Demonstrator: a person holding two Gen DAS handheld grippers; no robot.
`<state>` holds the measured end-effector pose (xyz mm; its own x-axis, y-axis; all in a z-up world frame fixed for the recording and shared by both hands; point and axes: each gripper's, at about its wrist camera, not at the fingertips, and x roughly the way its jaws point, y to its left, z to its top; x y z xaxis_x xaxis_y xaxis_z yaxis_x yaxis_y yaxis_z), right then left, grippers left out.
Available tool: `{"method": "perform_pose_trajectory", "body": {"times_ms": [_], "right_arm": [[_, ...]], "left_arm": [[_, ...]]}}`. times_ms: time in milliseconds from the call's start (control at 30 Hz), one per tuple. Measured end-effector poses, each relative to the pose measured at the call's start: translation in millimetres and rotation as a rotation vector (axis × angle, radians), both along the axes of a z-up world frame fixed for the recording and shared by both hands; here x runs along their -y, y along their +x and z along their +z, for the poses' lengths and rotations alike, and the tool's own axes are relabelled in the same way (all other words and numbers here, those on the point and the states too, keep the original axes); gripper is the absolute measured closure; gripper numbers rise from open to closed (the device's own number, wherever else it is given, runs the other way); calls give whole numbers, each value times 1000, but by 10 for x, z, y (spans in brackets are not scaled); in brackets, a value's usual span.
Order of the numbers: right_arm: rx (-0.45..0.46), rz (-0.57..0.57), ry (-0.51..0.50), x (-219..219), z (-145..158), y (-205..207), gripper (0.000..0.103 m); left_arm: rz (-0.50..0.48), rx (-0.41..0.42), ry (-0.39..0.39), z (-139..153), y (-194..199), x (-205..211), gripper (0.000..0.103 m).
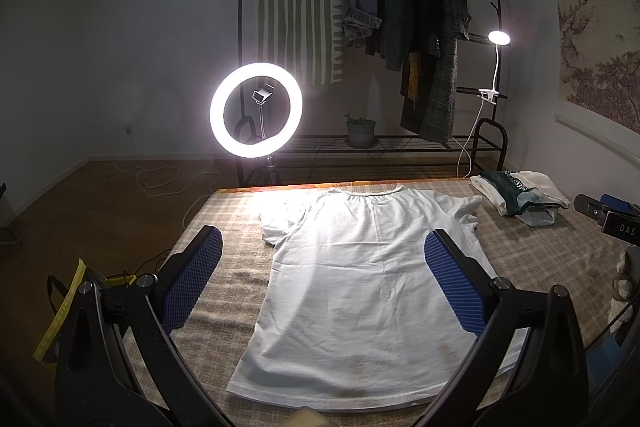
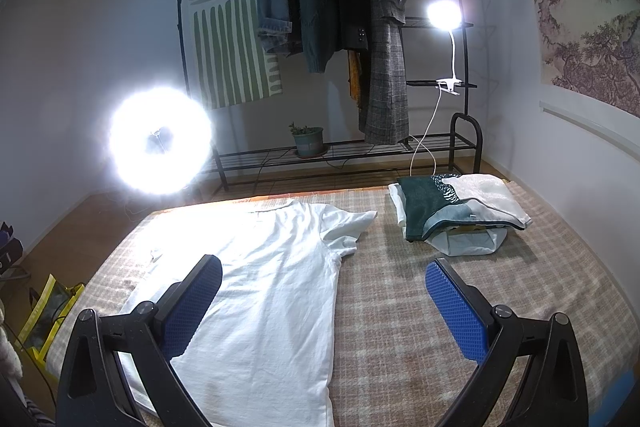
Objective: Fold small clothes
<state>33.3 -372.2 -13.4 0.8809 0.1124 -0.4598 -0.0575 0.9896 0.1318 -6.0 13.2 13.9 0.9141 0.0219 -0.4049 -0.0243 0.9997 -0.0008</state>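
Two tools hover spread apart and empty above the flat white cotton T-shirt [image 1: 360,287], its long axis running straight ahead, left tool [image 1: 322,279] centred over it, right tool [image 2: 324,301] over its right edge.

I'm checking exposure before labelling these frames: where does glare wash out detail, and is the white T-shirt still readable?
Left wrist view: the ring light keeps a crisp outline, but the white T-shirt blows out near its collar. Right wrist view: the ring light blooms into a blob and bleaches the shirt's far side, and the clip lamp flares; fisheye bends the clothes rack.
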Motion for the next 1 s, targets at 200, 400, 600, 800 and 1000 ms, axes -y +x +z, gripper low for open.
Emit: {"method": "perform_pose_trajectory", "body": {"times_ms": [200,400,600,800,1000], "right_arm": [[-1,1,1,-1,-7,-1,0],[-1,1,1,-5,-9,-1,0],[-2,3,1,-13,-16,9,0],[-3,8,-2,-50,-30,18,0],[-6,26,-12,-144,-34,67,0]], "left_arm": [[1,0,-1,18,4,-46,0],[0,2,0,-23,-9,26,0],[3,-2,3,9,-13,-45,0],[10,-6,2,-30,-10,-60,0],[27,-20,-10,-36,15,-231,0]]}}
